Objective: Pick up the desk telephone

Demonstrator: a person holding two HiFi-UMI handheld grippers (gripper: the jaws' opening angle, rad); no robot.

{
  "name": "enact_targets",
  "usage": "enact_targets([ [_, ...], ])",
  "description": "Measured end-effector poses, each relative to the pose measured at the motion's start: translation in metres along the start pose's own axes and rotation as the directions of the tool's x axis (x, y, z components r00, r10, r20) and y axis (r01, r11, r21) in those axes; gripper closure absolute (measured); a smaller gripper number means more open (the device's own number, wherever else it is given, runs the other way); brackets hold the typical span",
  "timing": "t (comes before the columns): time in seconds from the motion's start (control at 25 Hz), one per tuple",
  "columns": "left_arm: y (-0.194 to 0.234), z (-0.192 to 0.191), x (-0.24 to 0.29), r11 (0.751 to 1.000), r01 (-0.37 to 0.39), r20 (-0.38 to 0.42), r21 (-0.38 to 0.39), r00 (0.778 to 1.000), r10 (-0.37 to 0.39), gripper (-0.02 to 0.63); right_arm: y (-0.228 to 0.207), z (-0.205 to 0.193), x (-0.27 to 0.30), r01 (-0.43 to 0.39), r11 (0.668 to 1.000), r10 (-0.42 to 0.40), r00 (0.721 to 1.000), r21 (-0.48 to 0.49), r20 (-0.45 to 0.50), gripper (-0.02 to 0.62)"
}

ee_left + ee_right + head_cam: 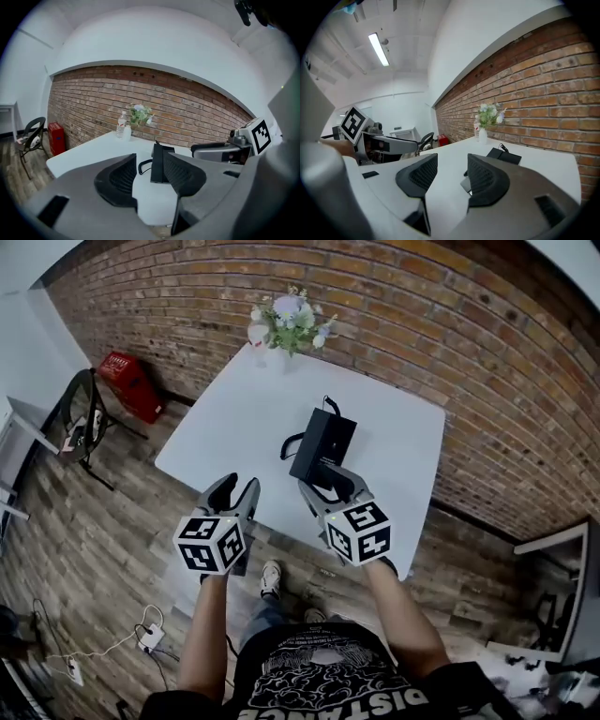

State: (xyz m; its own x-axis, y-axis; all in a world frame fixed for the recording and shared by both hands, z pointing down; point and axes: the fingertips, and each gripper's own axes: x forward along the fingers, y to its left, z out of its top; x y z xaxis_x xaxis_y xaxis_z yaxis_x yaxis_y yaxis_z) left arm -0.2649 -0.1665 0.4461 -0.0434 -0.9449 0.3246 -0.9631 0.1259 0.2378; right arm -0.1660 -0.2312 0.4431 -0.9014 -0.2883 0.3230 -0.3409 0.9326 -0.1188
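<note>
The black desk telephone (323, 442) lies on the white table (234, 418), its coiled cord (290, 446) curling off its left side. My right gripper (330, 487) hovers at the phone's near end, open with nothing between its fingers. My left gripper (234, 491) stands open over the table's near edge, left of the phone and apart from it. In the left gripper view the telephone (157, 164) shows ahead, between the empty jaws of the left gripper (147, 177). In the right gripper view the telephone (504, 155) lies ahead, partly hidden behind the right finger of the right gripper (452, 177).
A vase of flowers (289, 322) and a water bottle (122, 125) stand at the table's far end by the brick wall (450, 343). On the wooden floor to the left are a red box (131, 385) and a chair (82, 423). A power strip (148, 638) lies near my feet.
</note>
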Motion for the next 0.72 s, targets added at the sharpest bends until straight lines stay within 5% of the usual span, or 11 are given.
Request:
enact_targets([
  [0.32, -0.009, -0.001, 0.088, 0.98, 0.201, -0.107, 0.005, 0.974, -0.199, 0.443, -0.061, -0.015, 0.016, 0.162, 0.981, -0.158, 0.986, 0.104, -0.05, 0.416],
  [0.52, -0.013, -0.014, 0.13, 0.949, 0.301, -0.165, -0.095, 0.935, -0.314, 0.417, -0.087, -0.031, 0.025, 0.232, 0.955, -0.219, 0.972, 0.185, -0.089, 0.399],
  [0.72, -0.012, -0.028, 0.164, 0.924, 0.366, -0.239, -0.11, 0.893, -0.382, 0.416, -0.11, -0.045, 0.037, 0.291, 0.927, -0.27, 0.955, 0.236, -0.12, 0.391],
])
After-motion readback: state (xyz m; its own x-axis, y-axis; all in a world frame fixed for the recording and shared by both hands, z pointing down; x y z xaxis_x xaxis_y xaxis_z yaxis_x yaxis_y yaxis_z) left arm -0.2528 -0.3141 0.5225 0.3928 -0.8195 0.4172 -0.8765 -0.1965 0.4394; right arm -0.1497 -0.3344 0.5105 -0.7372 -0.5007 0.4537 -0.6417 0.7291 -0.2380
